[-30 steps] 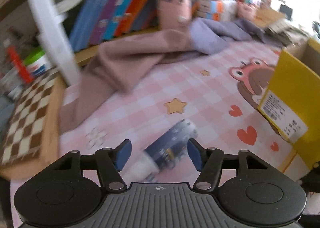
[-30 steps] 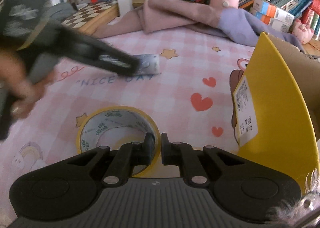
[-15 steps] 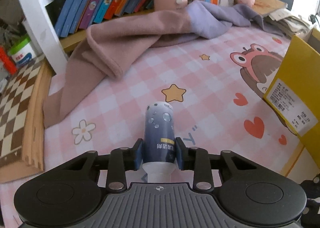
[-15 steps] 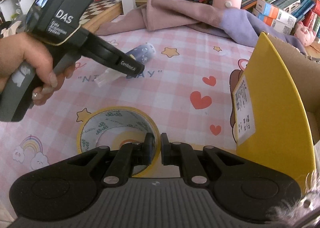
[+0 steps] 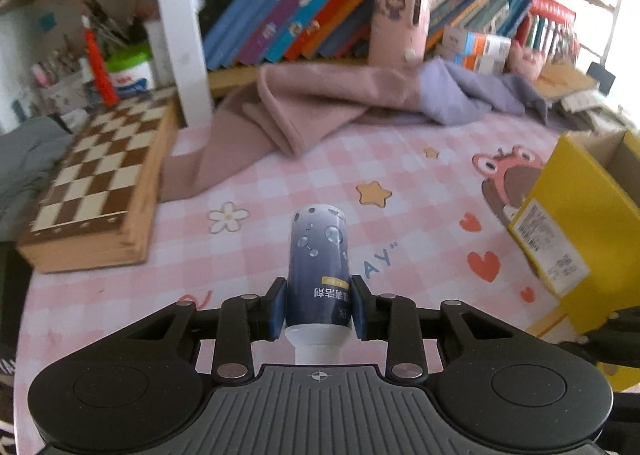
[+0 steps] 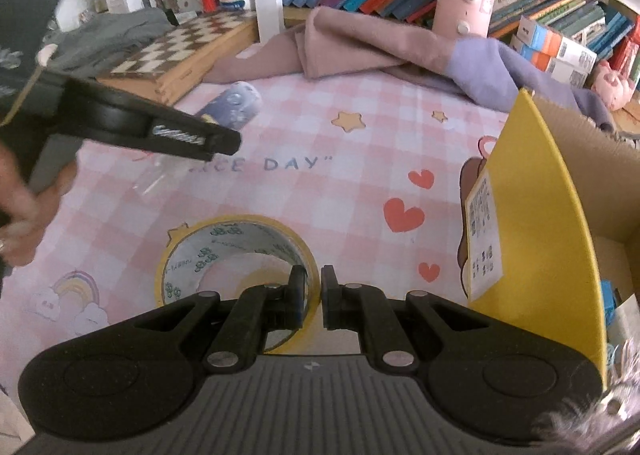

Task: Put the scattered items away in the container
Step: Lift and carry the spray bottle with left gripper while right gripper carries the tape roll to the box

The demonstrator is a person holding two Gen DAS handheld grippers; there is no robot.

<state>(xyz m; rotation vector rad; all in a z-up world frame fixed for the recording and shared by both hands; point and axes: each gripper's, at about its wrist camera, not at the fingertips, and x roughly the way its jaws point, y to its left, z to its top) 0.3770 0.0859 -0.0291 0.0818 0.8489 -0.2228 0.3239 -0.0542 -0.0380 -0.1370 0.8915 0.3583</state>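
In the left wrist view the left tongs [image 5: 318, 305] are clamped on a dark blue bottle [image 5: 320, 259], pads pressed to both its sides near the white cap, its far end pointing up the middle of the frame over the pink checked counter [image 5: 280, 183]. This view alone shows the grip clearly. The right wrist view shows the same bottle [image 6: 234, 103] only partly, at upper left behind the dark body of the left tool, with the person's hand [image 6: 24, 207] at the left edge.

Only the right wrist view shows the tape roll [image 6: 236, 255], at lower centre, with the right tongs [image 6: 314, 291] narrowed onto its near wall, one finger inside the ring and one outside. The yellow box [image 6: 532, 215] fills the right side there; in the left view the box [image 5: 576, 227] sits at the right edge, with a chessboard [image 5: 96, 183] at left.

Half a second ago the bottle was already clamped; since then the left view has pulled back, bringing the chessboard fully into frame. The right tongs' hold on the tape is unchanged.
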